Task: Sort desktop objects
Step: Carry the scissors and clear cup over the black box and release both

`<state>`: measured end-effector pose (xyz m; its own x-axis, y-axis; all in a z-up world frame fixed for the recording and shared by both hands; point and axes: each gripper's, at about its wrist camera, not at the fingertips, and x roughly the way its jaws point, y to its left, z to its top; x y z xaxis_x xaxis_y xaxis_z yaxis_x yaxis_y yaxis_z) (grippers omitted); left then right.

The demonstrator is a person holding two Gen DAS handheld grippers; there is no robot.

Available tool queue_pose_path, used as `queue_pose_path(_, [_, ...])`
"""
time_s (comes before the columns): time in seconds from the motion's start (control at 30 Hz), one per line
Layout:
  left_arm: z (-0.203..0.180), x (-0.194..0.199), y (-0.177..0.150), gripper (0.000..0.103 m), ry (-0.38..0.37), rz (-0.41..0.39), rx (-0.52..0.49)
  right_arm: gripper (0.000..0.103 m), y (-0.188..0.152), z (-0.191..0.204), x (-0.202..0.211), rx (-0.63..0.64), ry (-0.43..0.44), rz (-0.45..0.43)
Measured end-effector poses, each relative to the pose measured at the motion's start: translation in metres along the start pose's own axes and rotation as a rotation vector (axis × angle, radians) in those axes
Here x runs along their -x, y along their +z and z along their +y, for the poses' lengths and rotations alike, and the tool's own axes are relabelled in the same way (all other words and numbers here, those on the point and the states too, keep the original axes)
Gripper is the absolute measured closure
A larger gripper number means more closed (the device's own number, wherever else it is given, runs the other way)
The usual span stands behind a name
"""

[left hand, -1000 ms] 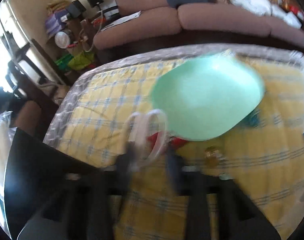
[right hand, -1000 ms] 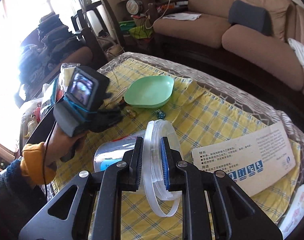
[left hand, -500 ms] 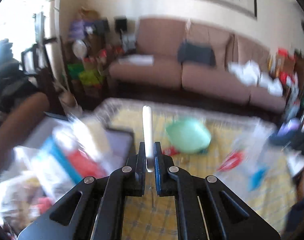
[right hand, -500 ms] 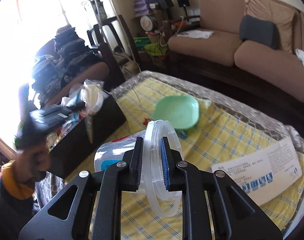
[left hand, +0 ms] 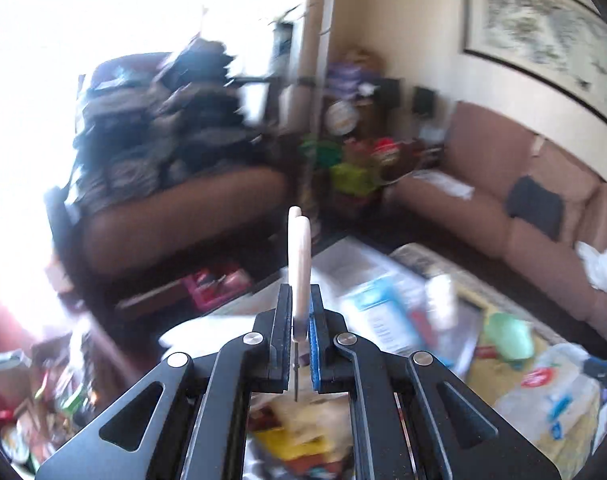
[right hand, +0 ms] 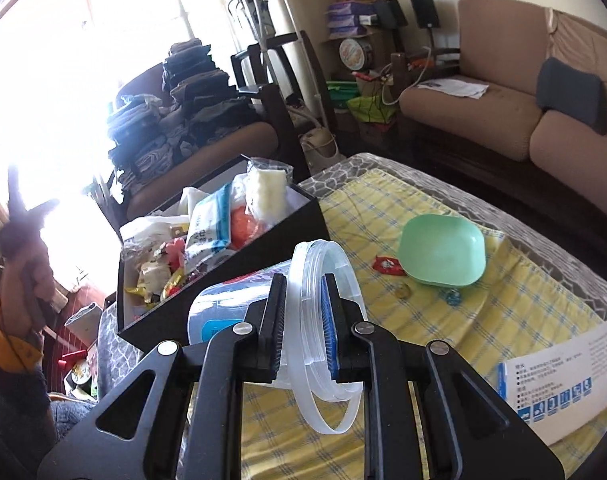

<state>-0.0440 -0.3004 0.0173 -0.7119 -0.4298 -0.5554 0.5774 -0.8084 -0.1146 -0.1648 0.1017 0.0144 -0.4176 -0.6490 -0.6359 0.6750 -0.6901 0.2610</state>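
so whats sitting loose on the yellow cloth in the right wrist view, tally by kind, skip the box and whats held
green dish: 1
red wrapped sweet: 1
amber wrapped sweet: 1
blue wrapped sweet: 1
white printed sheet: 1
Total: 5, all on the yellow checked cloth
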Motion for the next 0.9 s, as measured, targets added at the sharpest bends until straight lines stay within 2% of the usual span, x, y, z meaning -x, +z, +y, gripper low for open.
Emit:
queue_pose_path(0.13, [0.006,-0.009,-0.002,0.097,0.016,0.014,-0.056,0.087,0.002,0.019,0.006,0.036,-0.002,-0.042])
queue_pose_path(0.17, [0.008,-0.011,-0.004,0.097,0.006,0.012,-0.063,0.087,0.003,0.023,0.008,0.038,0.0,-0.057])
queue_pose_path(0.23, [0.008,-0.03,-0.008,0.097,-0.038,0.057,-0.043,0.087,0.005,0.032,0.011,0.031,0.019,-0.098])
queue_pose_path(0.3, [0.012,-0.046,-0.014,0.097,-0.069,0.077,-0.031,0.087,0.005,0.04,0.008,0.016,0.071,-0.135])
queue_pose_path(0.33, [0.015,-0.059,-0.018,0.097,-0.082,0.126,-0.029,0.087,0.008,0.043,0.003,-0.004,0.104,-0.134])
queue_pose_path(0.43, [0.03,-0.092,-0.036,0.098,-0.134,0.235,0.054,0.087,0.036,0.056,-0.02,-0.092,0.167,-0.13])
queue_pose_path(0.53, [0.042,-0.1,-0.051,0.097,-0.177,0.287,0.168,0.087,0.083,0.083,-0.049,-0.078,0.199,-0.126])
queue_pose_path(0.57, [0.042,-0.099,-0.052,0.097,-0.181,0.296,0.176,0.087,0.099,0.091,-0.061,-0.069,0.204,-0.118])
queue_pose_path(0.6, [0.04,-0.098,-0.054,0.097,-0.18,0.304,0.171,0.087,0.117,0.101,-0.076,-0.049,0.2,-0.102])
queue_pose_path(0.73, [0.033,-0.102,-0.062,0.097,-0.166,0.342,0.168,0.087,0.175,0.143,-0.147,0.084,0.091,-0.031])
queue_pose_path(0.8, [0.039,-0.102,-0.063,0.096,-0.174,0.35,0.198,0.087,0.195,0.158,-0.199,0.118,0.053,0.079])
queue_pose_path(0.9, [0.047,-0.101,-0.063,0.096,-0.215,0.349,0.261,0.086,0.204,0.174,-0.265,0.143,0.109,0.219])
